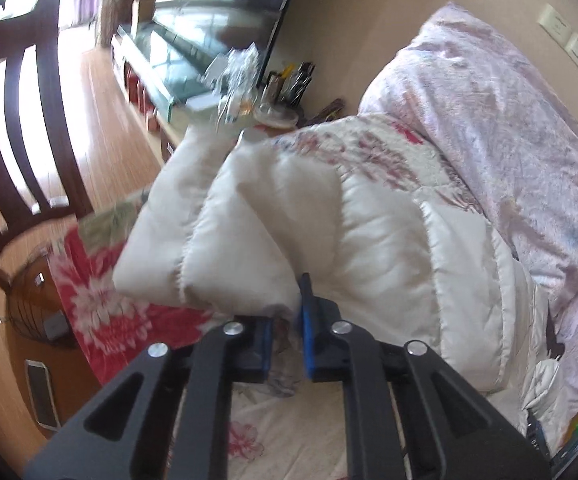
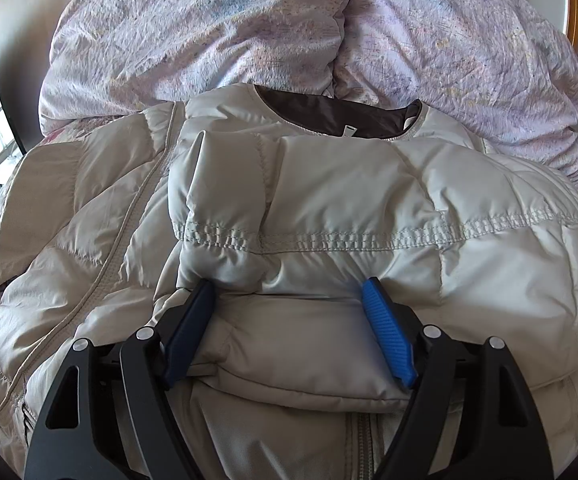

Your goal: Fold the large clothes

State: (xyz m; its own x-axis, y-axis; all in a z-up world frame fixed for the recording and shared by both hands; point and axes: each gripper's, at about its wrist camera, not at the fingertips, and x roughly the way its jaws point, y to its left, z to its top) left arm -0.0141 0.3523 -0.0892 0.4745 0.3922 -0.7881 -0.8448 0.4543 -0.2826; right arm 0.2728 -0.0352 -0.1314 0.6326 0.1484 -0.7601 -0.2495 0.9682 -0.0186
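Cream puffer jacket (image 2: 329, 208) lengthwise, dark-lined collar toward lilac duvet (image 2: 209, 28)

Black linkage arms, silver screws, blue ribbed fingers (image 2: 387, 332).

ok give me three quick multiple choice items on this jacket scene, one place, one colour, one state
1. Where does the puffer jacket lie?
A. on a chair
B. on the bed, before the lilac duvet
C. on the floor

2. Colour of the jacket's inner collar lining?
A. dark brown
B. red
C. green

3. How is the right gripper?
A. out of view
B. snapped fully shut
C. jaws wide, a padded fold between them

Key: 1 B, duvet piled right behind it; 2 A, brown shows at the neckline; 3 C, blue pads stand far apart.
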